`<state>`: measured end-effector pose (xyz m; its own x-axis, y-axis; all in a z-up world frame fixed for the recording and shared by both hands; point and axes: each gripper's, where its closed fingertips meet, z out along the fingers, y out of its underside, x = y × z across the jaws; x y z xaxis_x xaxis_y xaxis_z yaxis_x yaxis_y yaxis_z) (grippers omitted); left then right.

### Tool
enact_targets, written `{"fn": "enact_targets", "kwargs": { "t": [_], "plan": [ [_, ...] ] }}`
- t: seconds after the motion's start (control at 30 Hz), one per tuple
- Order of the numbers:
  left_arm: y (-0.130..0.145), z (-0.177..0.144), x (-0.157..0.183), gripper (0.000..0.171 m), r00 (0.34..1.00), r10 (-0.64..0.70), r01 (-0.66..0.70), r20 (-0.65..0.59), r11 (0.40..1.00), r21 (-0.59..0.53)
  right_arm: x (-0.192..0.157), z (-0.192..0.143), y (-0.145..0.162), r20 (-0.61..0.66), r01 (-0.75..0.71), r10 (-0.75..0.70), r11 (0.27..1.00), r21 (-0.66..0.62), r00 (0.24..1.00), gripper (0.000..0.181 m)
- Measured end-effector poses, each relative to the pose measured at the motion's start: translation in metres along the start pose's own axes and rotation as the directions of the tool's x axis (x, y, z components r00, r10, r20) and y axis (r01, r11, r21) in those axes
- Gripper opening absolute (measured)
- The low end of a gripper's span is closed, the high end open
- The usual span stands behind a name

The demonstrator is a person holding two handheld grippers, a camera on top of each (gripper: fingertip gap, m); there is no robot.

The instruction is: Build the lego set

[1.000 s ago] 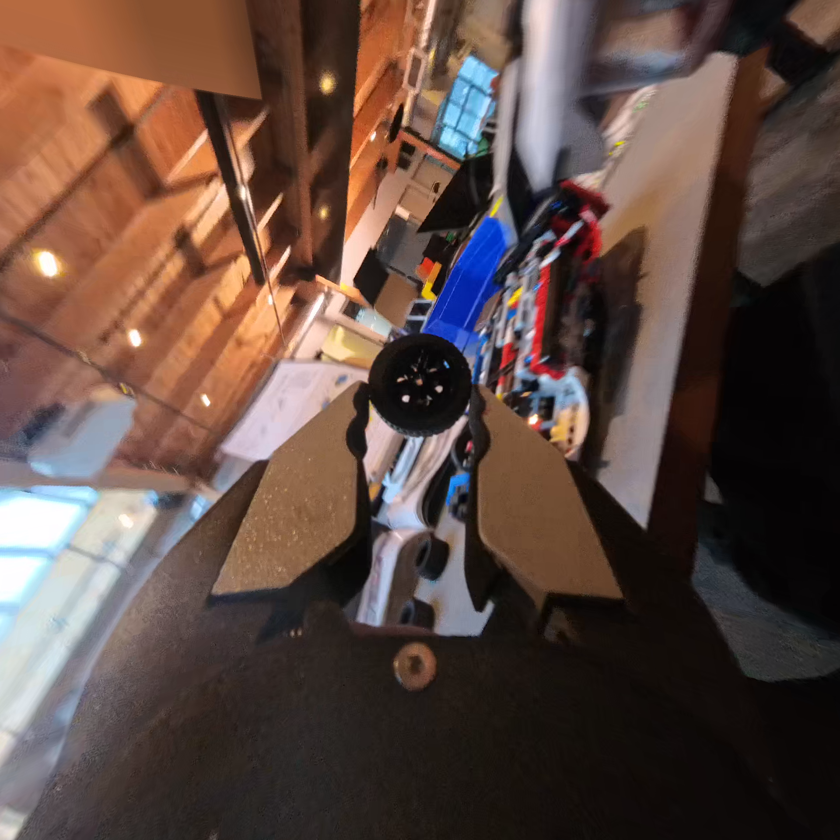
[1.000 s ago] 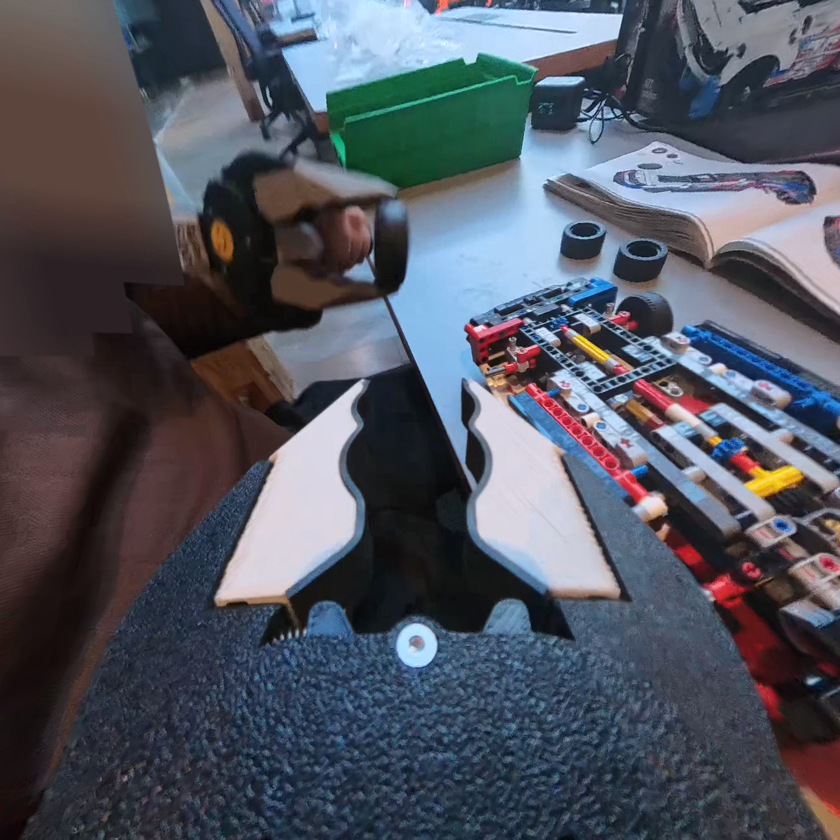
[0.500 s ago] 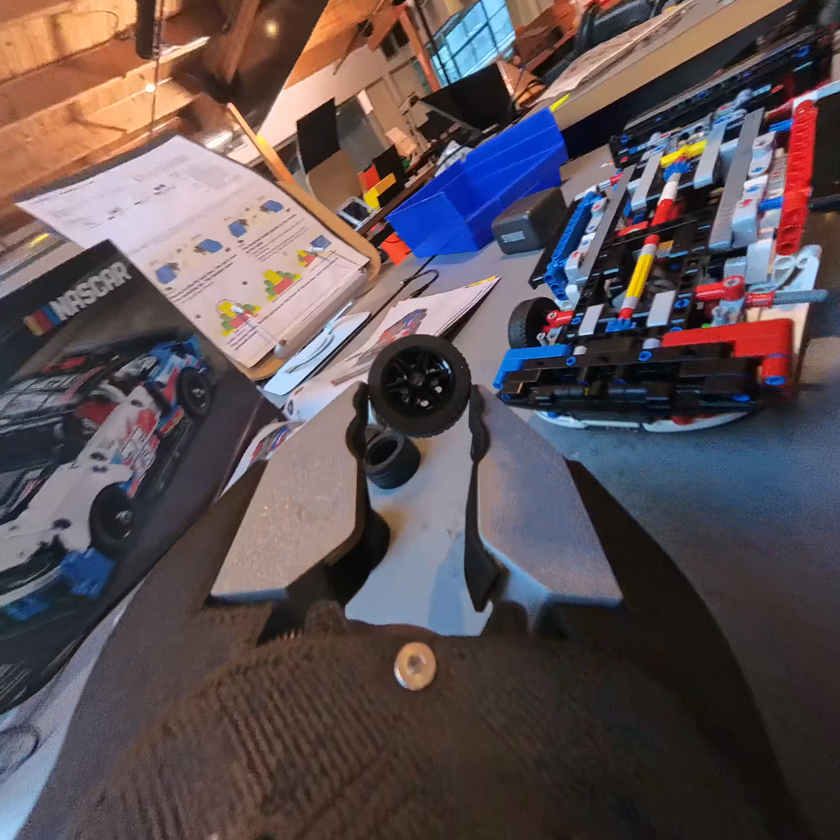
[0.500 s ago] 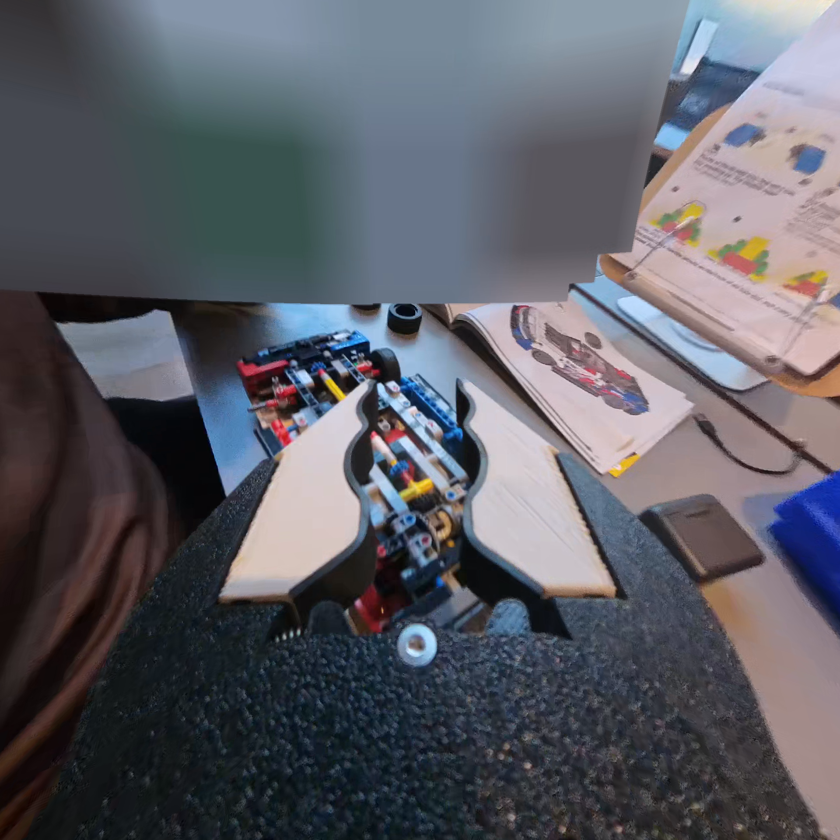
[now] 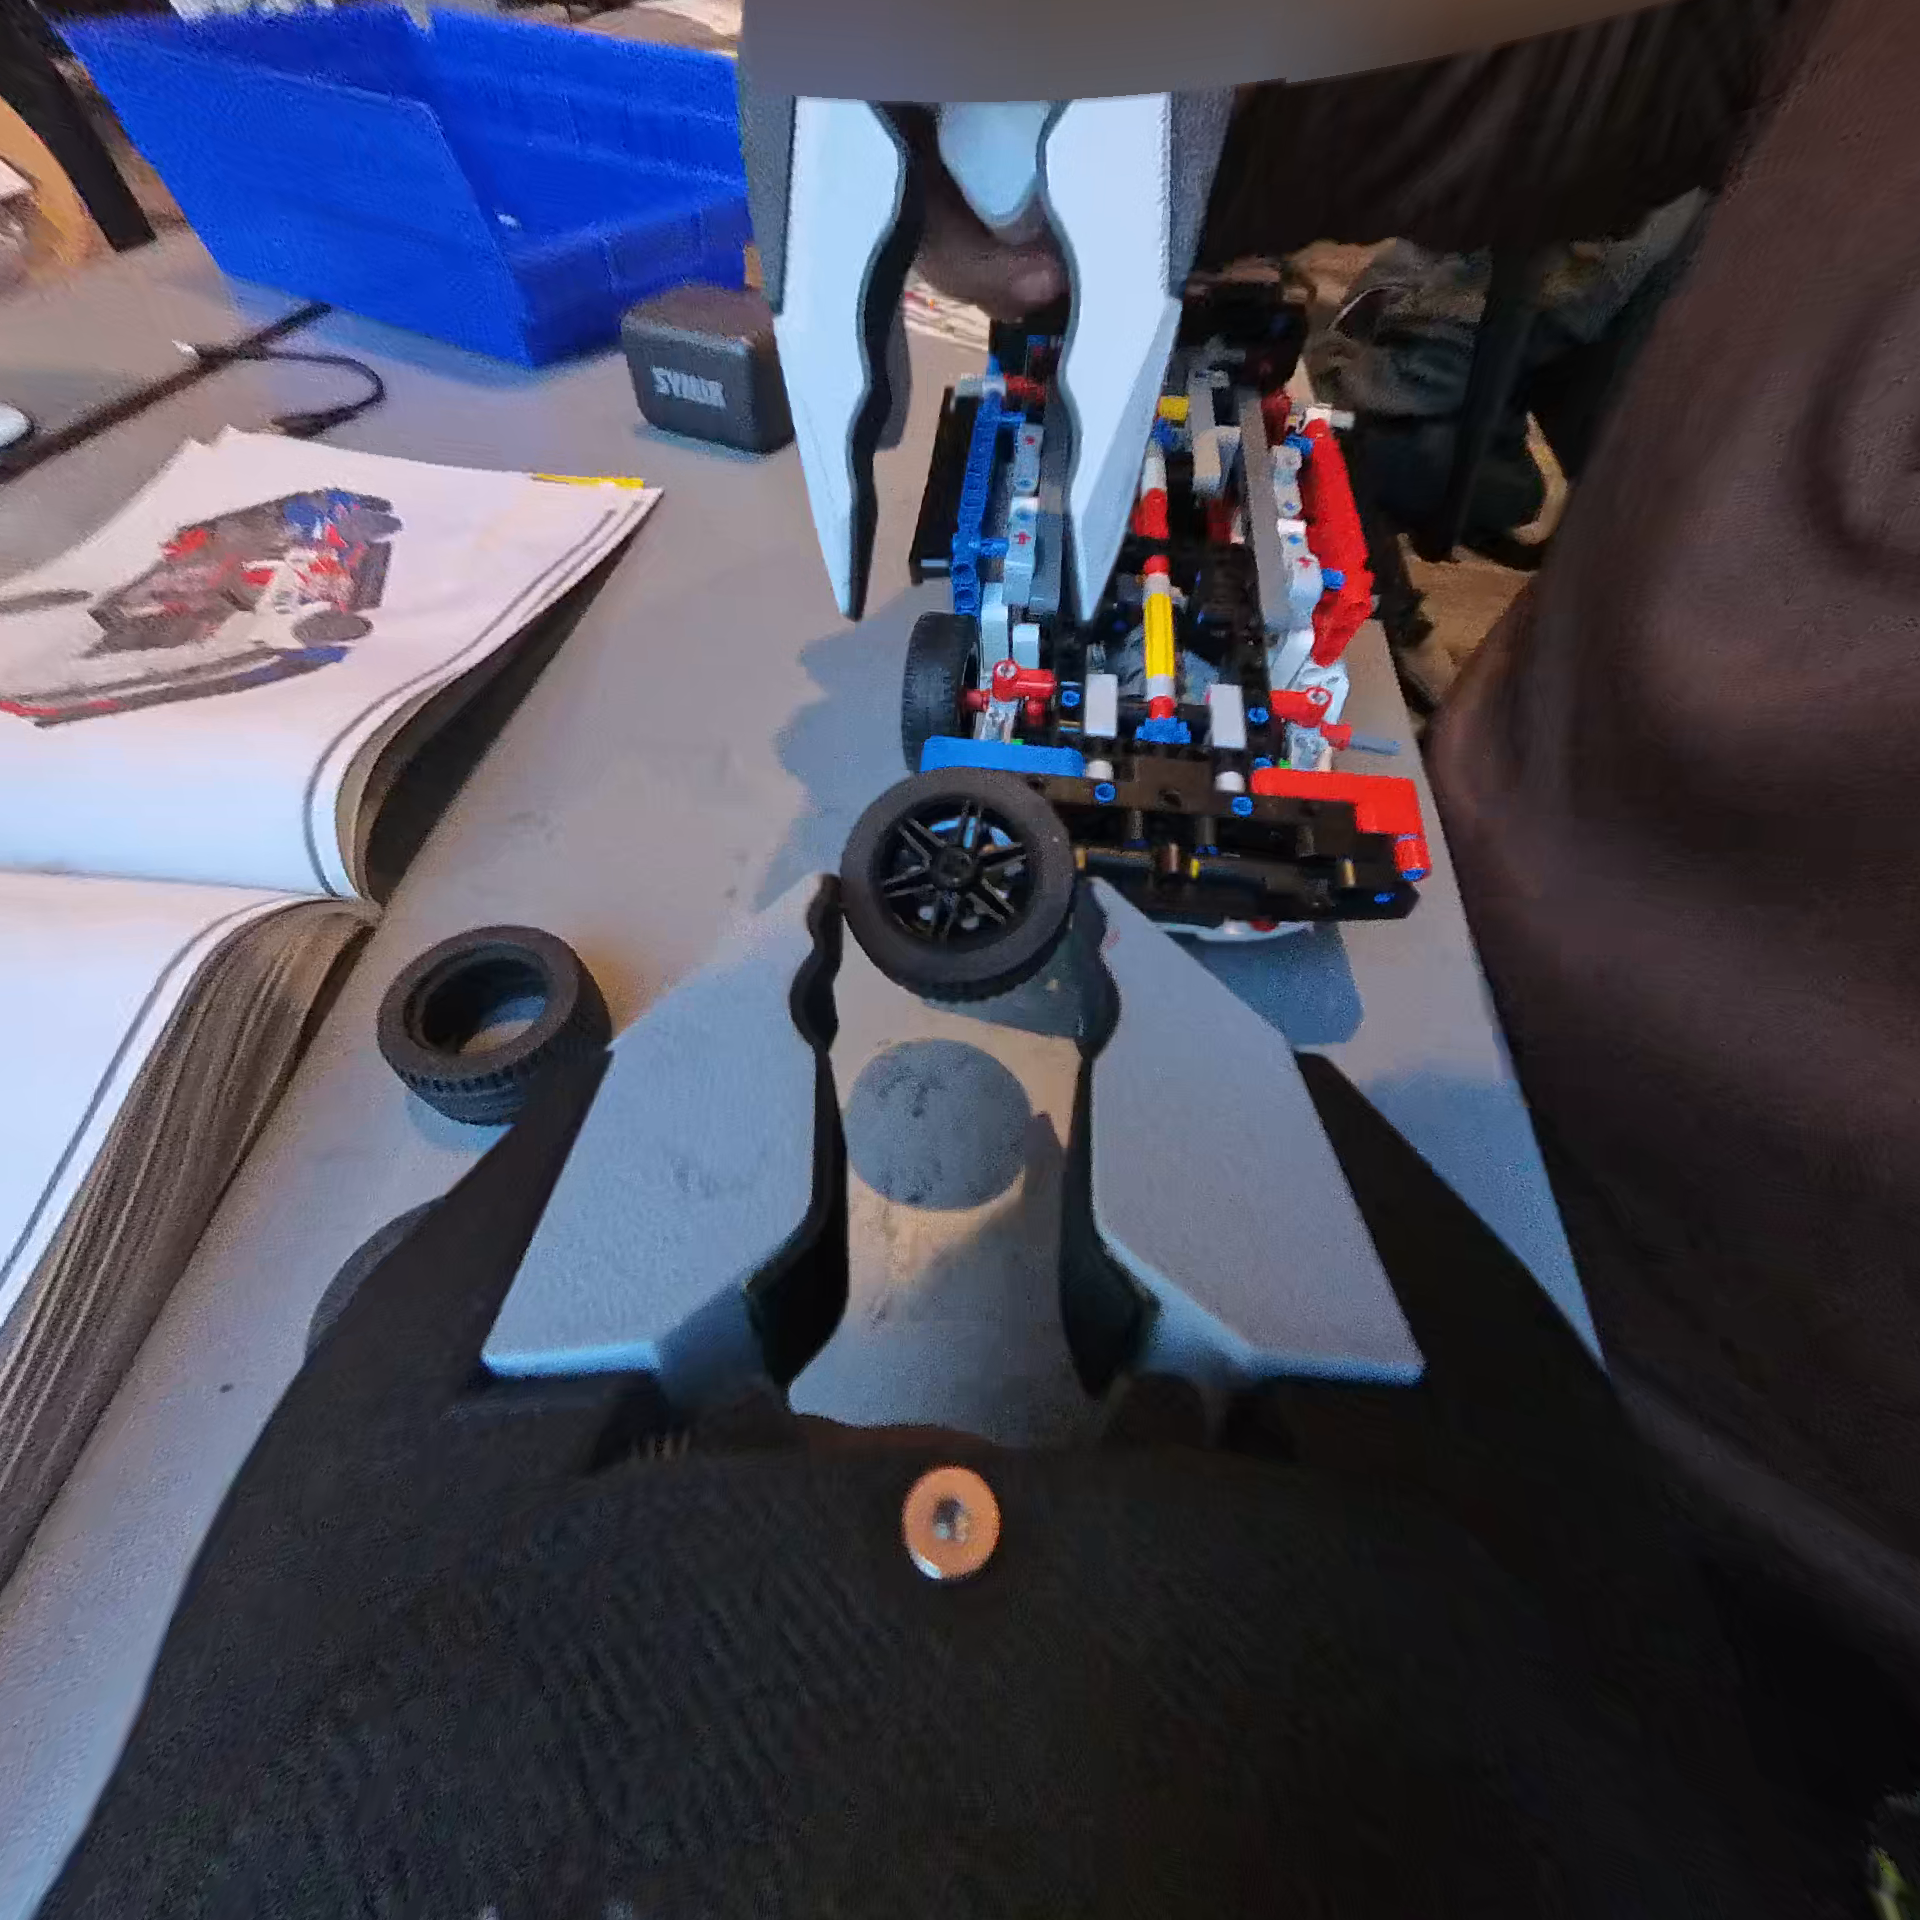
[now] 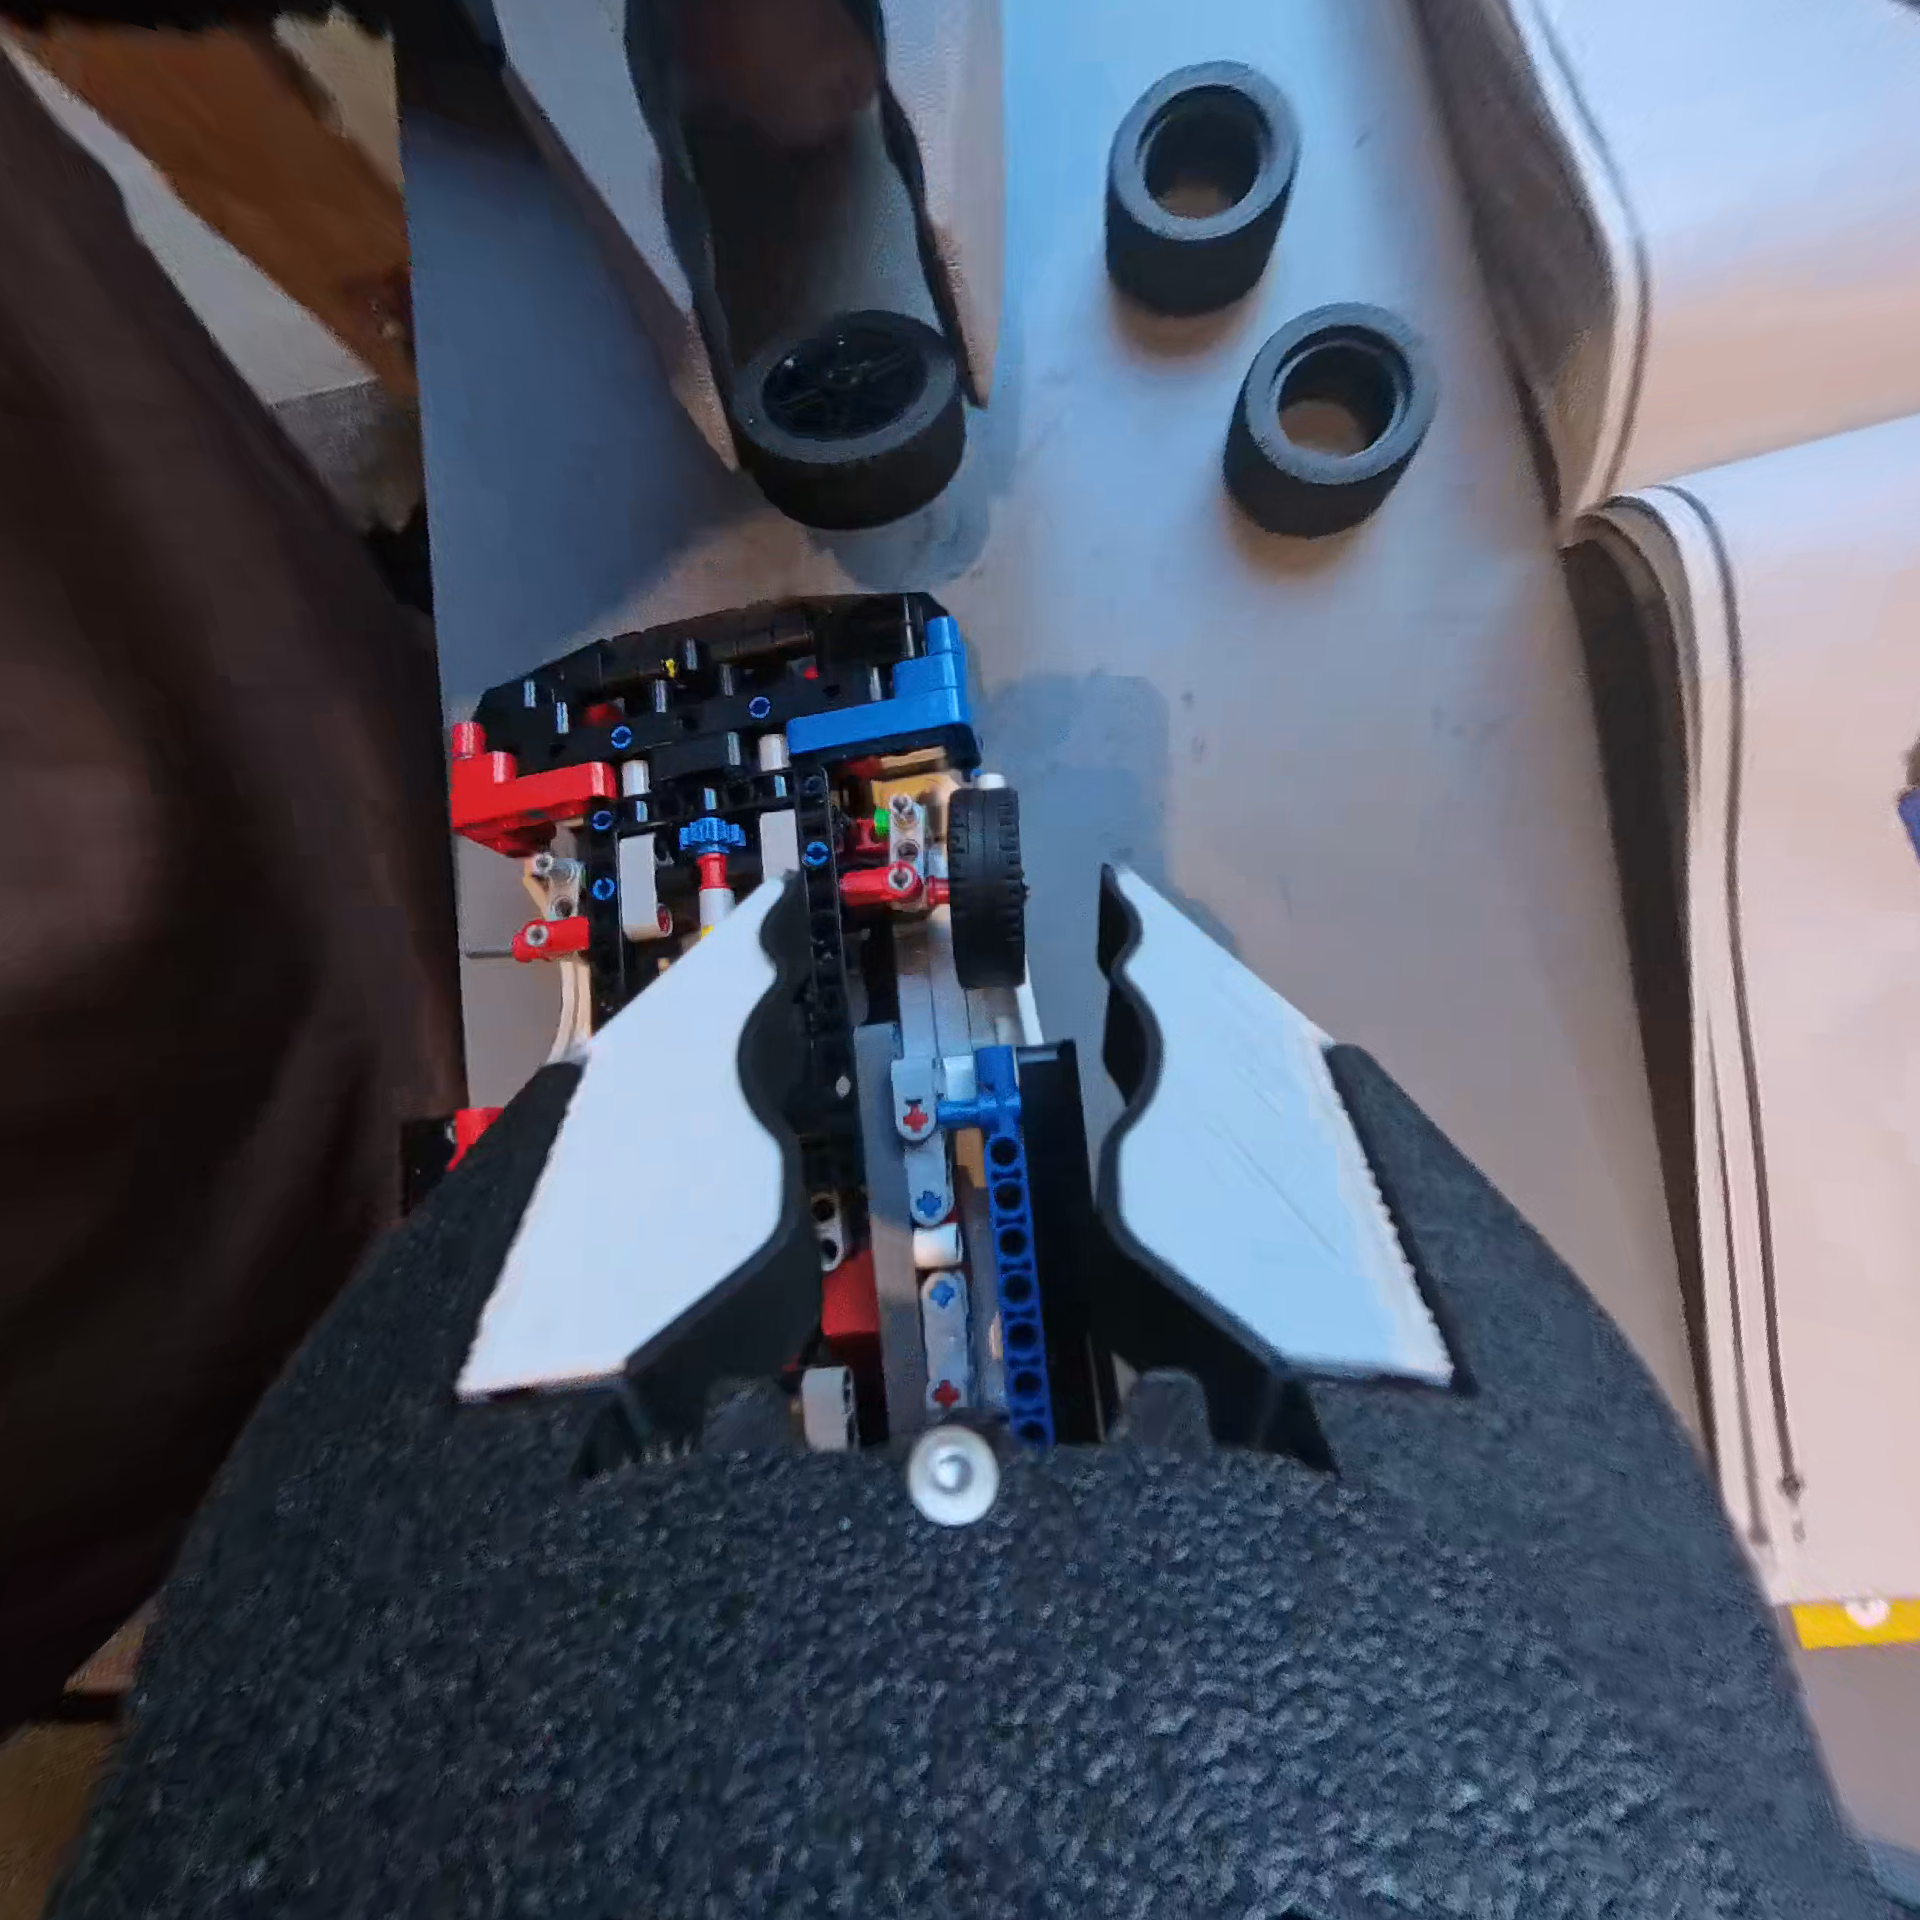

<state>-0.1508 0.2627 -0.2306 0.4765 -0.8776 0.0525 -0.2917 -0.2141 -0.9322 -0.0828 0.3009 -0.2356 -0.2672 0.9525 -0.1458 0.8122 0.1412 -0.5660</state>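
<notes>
Fingers, left gripper (image 5: 951, 920): closed on a black spoked wheel with rubber tyre (image 5: 956, 896), pinched at the tips; spoked face towards the camera, axle line running along the fingers. The right tip is hidden behind the tyre. In the right wrist view the same wheel (image 6: 847, 416) hangs above the grey table (image 6: 1143, 644), just off the chassis's blue corner.

Fingers, right gripper (image 6: 945, 914): spread apart, holding nothing, straddling the blue-beam side of the multicoloured brick-built car chassis (image 6: 727, 748). Whether either finger touches the bricks cannot be told.

Chassis (image 5: 1164, 727): flat on the table at its edge, long axis in line with both grippers, black end-beam facing the left gripper. One fitted wheel (image 6: 985, 883) stands upright on the blue side. Far end cut off beneath the right gripper's body.

Loose black tyres without rims, two (image 6: 1200, 187) (image 6: 1330, 416): lying beside the open instruction booklet (image 5: 260, 665); only one (image 5: 488, 1023) appears in the left wrist view.

Blue plastic bin (image 5: 416, 177): top cropped.
</notes>
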Motion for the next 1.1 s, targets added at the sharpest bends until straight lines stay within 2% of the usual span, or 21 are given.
{"fn": "enact_targets", "kwargs": {
  "t": [0.07,0.13,0.23,0.3,0.57,0.67,0.83,0.93,1.03,1.1],
  "plan": [
    [-0.002,0.0,-0.004,0.041,0.999,-0.04,0.04,-0.031,0.999,0.008,-0.005,0.003,0.0,0.077,0.011,-0.009,1.0,-0.019,0.997,0.04],
    [-0.003,0.0,-0.003,0.041,0.988,-0.103,0.104,-0.112,0.995,0.007,-0.006,0.006,0.001,0.124,0.003,0.001,0.999,-0.038,0.992,0.042],
    [-0.006,0.003,-0.01,0.042,0.976,-0.151,0.155,-0.158,0.988,0.014,-0.007,0.01,0.008,0.196,-0.006,0.023,0.996,-0.091,0.98,0.044],
    [-0.006,0.005,-0.011,0.041,0.969,-0.168,0.171,-0.179,0.985,-0.001,-0.008,0.009,0.013,0.222,0.021,0.006,0.993,-0.117,0.975,0.039],
    [0.004,0.018,0.003,0.041,0.927,-0.197,0.163,-0.32,0.978,-0.13,-0.011,0.007,0.015,0.33,0.096,-0.078,0.995,-0.04,0.941,0.035],
    [0.004,0.02,0.008,0.041,0.918,-0.192,0.151,-0.347,0.978,-0.141,-0.007,-0.002,0.018,0.376,0.155,-0.128,0.987,-0.042,0.918,0.028],
    [0.001,0.019,0.004,0.041,0.916,-0.212,0.18,-0.34,0.976,-0.122,0.021,-0.01,-0.007,0.457,-0.03,0.012,0.999,0.033,0.889,0.018],
    [0.001,0.018,0.005,0.041,0.924,-0.187,0.159,-0.333,0.981,-0.11,0.017,-0.005,-0.004,0.522,-0.028,0.017,1.0,0.013,0.853,0.019],
    [0.001,0.018,0.006,0.041,0.921,-0.192,0.163,-0.34,0.98,-0.112,0.01,0.004,0.005,0.541,0.012,0.008,0.999,-0.033,0.841,0.03],
    [0.0,0.017,0.005,0.041,0.918,-0.202,0.177,-0.342,0.979,-0.105,0.002,0.006,0.005,0.572,0.008,0.022,0.999,-0.05,0.82,0.025]
  ]
}}
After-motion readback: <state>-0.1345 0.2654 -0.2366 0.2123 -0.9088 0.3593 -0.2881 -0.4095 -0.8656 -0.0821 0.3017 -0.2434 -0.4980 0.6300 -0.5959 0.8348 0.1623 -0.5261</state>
